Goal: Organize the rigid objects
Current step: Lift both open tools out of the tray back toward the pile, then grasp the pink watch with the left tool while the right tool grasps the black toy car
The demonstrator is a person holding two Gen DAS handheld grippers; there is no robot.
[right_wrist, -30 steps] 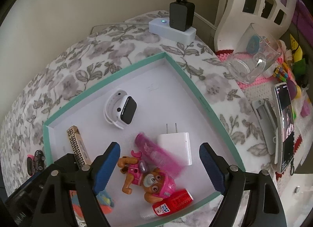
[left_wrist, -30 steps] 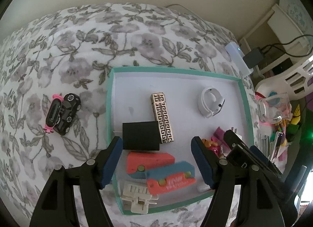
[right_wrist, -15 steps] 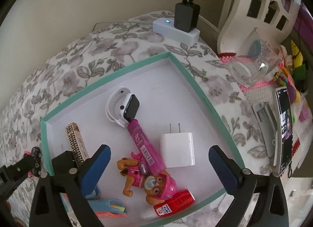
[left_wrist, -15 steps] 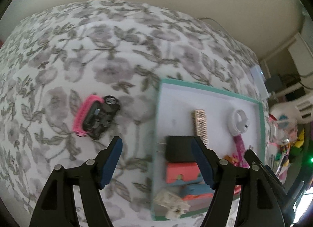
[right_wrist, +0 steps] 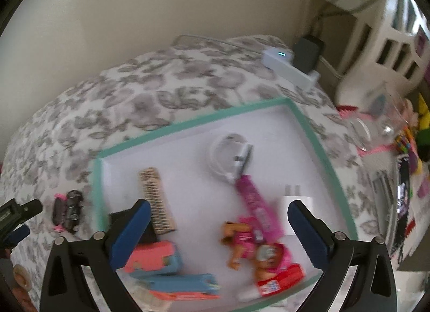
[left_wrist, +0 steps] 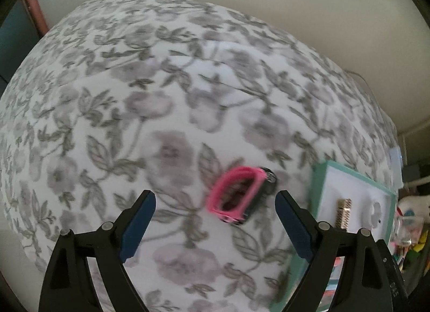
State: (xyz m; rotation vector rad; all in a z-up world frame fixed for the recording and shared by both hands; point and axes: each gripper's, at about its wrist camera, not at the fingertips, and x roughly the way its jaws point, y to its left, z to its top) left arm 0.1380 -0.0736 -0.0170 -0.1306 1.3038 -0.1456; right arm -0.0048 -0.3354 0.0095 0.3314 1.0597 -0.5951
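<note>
A pink-and-black toy car [left_wrist: 240,197] lies on the floral cloth, left of the teal-rimmed white box [left_wrist: 319,177]. My left gripper [left_wrist: 215,220] is open and empty, its blue fingers either side of the car and just short of it. The car also shows in the right wrist view [right_wrist: 67,211], left of the box [right_wrist: 231,114]. My right gripper [right_wrist: 216,234] is open and empty above the box. The box holds a white smartwatch [right_wrist: 231,157], a patterned gold bar [right_wrist: 156,199], a pink tube [right_wrist: 255,207], a white charger [right_wrist: 295,201], a pink toy pup [right_wrist: 255,244] and coral and blue cases [right_wrist: 158,261].
A white power strip with a black adapter [right_wrist: 293,62] lies at the back right of the bed. A glass cup [right_wrist: 376,121], a phone [right_wrist: 403,191] and colourful clutter sit right of the box. A white plastic chair [right_wrist: 389,29] stands behind. The wall runs along the back.
My left gripper has swung left from over the box to the toy car, which now sits between its fingers. My right gripper has pulled back and turned left; the pink tube now lies by the watch.
</note>
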